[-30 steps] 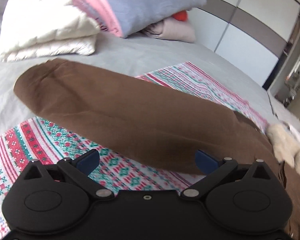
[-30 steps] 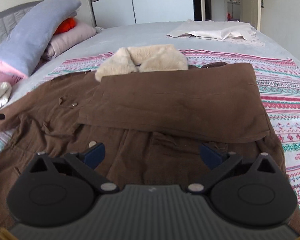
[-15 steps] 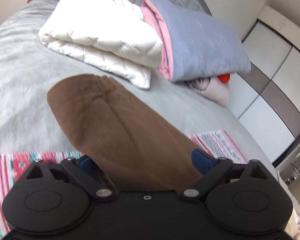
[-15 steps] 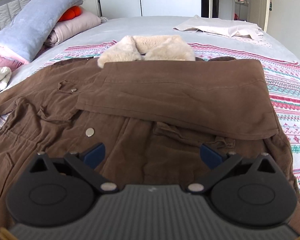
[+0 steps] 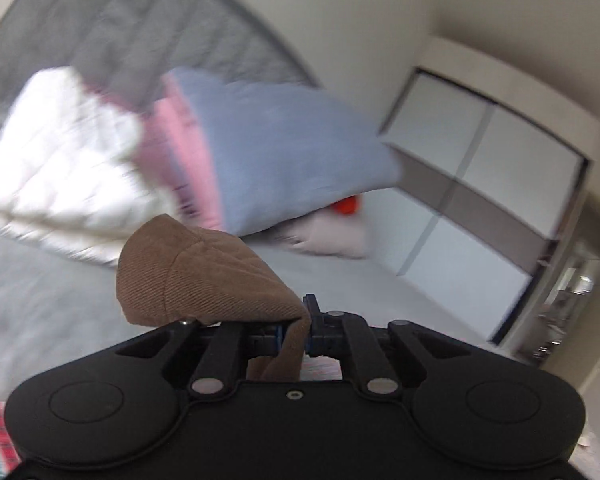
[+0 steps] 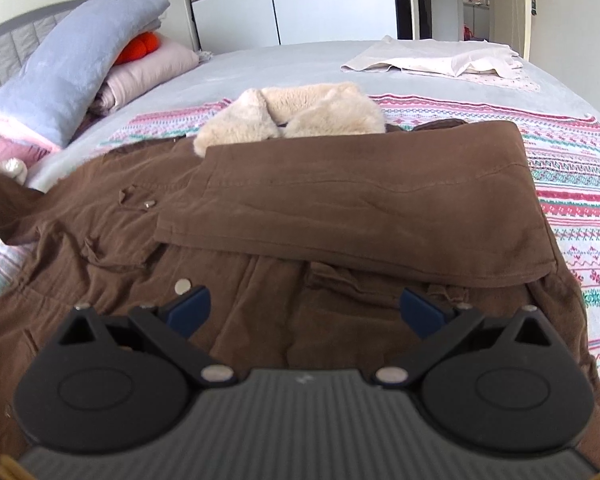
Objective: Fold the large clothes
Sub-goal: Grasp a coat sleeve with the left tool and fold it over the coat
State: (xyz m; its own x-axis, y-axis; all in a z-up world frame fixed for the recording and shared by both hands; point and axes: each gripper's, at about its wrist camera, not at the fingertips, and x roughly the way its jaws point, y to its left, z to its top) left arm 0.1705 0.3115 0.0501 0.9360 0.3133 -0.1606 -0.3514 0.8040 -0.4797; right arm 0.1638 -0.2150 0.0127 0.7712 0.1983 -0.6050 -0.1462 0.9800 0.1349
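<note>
The left gripper (image 5: 293, 334) is closed on the end of the brown sleeve (image 5: 196, 276) and holds it lifted above the bed (image 6: 300, 62), probably so it can be laid across the body. The right gripper (image 6: 306, 310) has its jaws wide apart, grips nothing and hovers over the lower front of the brown coat (image 6: 260, 280). The coat lies spread on the patterned blanket (image 6: 580, 200), with the other sleeve (image 6: 360, 208) already folded across the chest, below the cream fur collar (image 6: 300, 114).
</note>
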